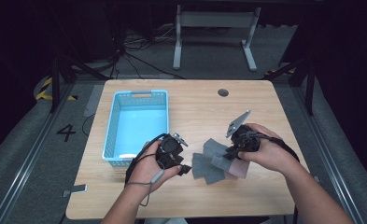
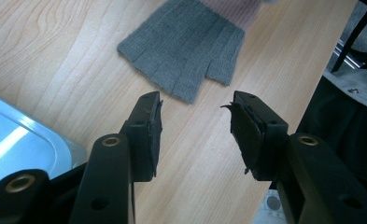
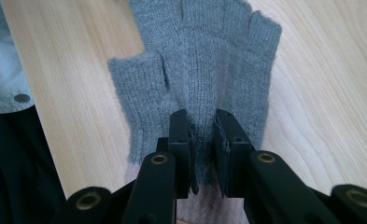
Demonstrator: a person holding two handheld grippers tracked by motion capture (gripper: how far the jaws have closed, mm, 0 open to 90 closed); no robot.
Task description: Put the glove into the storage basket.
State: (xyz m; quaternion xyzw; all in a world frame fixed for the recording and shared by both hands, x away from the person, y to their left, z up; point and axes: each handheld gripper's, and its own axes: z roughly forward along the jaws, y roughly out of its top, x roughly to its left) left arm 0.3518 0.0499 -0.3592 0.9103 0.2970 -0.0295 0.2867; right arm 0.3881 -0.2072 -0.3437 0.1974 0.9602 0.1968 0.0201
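You're pinching the grey glove (image 3: 204,70) w/ right gripper (image 3: 202,135); left gripper (image 2: 195,126) is idling wide. Basket (image 1: 139,95) empty, so nothing's binned yet.

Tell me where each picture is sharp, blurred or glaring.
High view: table evenly lit, surroundings dark, detail soft. Left gripper view: tongs sharp, glove slightly soft, pink cuff blurred at the top, glare on the basket. Right gripper view: glove knit crisp, no glare.

We recorded a grey ribbed-knit glove (image 3: 204,70) with a pale pink cuff (image 3: 209,207), a light blue lattice-walled basket (image 1: 135,122), a light wood-grain table (image 1: 200,105), and black grippers.
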